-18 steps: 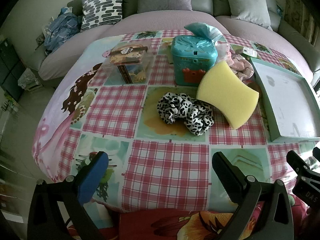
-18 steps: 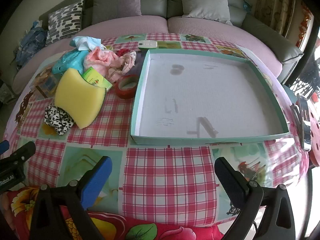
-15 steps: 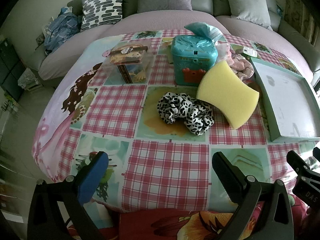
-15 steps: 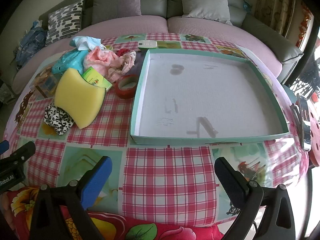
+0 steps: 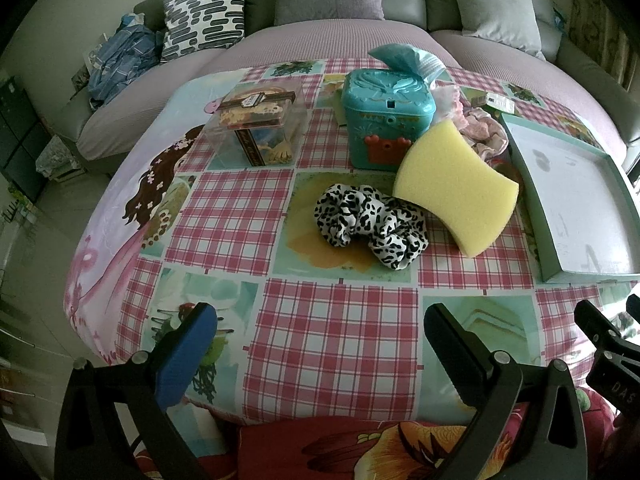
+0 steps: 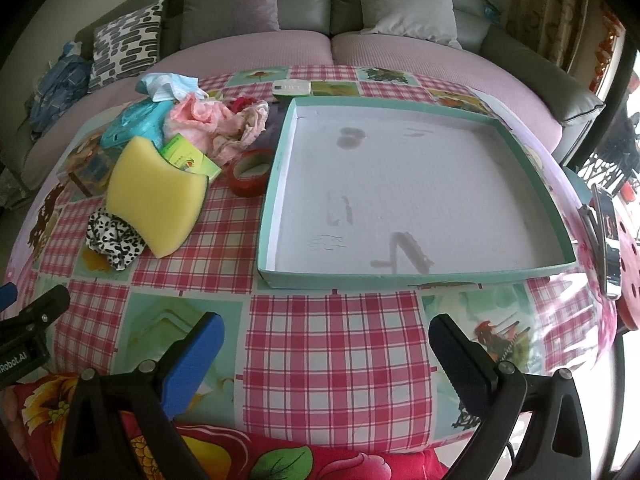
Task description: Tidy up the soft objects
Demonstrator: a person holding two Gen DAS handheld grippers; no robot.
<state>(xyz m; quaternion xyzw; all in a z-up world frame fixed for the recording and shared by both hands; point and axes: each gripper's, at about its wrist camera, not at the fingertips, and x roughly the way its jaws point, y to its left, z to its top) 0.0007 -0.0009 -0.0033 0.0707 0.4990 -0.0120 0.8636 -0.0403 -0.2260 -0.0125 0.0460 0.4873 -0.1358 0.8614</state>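
Left gripper (image 5: 320, 344) spread wide, empty, poised at table's near edge. Leopard scrunchie (image 5: 370, 226) and yellow sponge (image 5: 454, 182) touching mid-table, left of empty teal tray (image 6: 460, 276). Right gripper (image 6: 326, 344) likewise spread, empty. Sorting apparently unstarted; next: reach, pinch scrunchie, carry to tray.

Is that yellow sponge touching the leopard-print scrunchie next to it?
Touching. In the right wrist view the yellow sponge lies over the edge of the leopard-print scrunchie, with no tablecloth showing between them; the left wrist view shows them meeting too.
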